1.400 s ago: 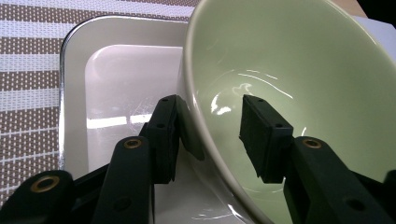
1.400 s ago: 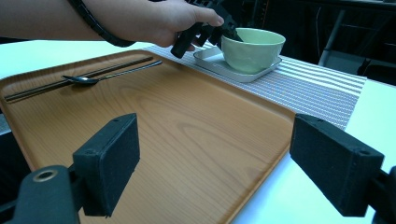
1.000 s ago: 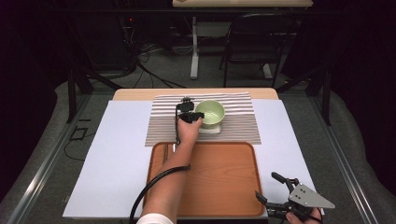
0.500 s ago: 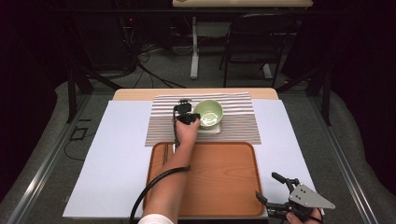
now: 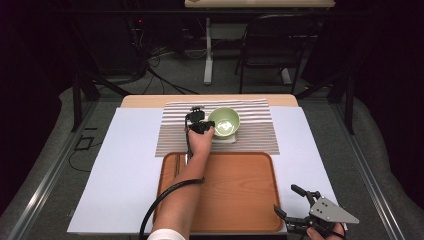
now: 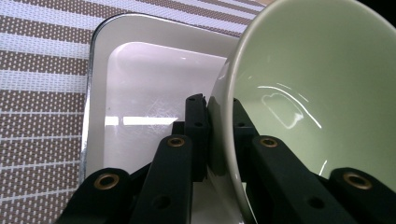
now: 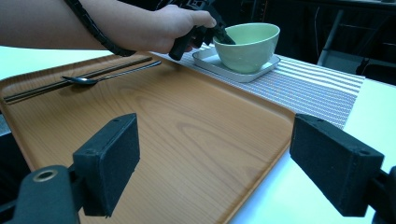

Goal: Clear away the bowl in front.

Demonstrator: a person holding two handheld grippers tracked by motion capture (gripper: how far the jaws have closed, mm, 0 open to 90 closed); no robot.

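**benchwatcher:** Starting at the left: the left gripper (image 5: 204, 128) is seen clamped on the near-left rim of the pale green ceramic bowl (image 5: 224, 121). In the left gripper view one black pad (image 6: 197, 122) is pressed on the outside of the bowl's wall and the other pad on the inside, so the wall is pinched between them. The jaws have just been closing, and the rim is what got caught.

**tray_nerd:** Agreed, a proper grasp. And under it?

**benchwatcher:** The bowl is sat in a shallow white rectangular dish (image 6: 140, 79), which is spread out directly below and ahead of the jaws. The dish is laid on a brown-and-white striped woven placemat (image 5: 255, 131), seen to the left of the jaws in the left gripper view.

**tray_nerd:** Further right?

**benchwatcher:** The right gripper (image 5: 296, 207) is held by the near right corner of the table, well apart from the bowl, with its jaws spread wide and nothing between them. In the right gripper view a wooden rectangular tray (image 7: 177, 126) is stretched out just ahead of the jaws. At the tray's far left edge, dark chopsticks (image 7: 74, 80) and a dark metal spoon (image 7: 105, 76) are laid side by side. The bowl is seen far ahead, beyond the tray.
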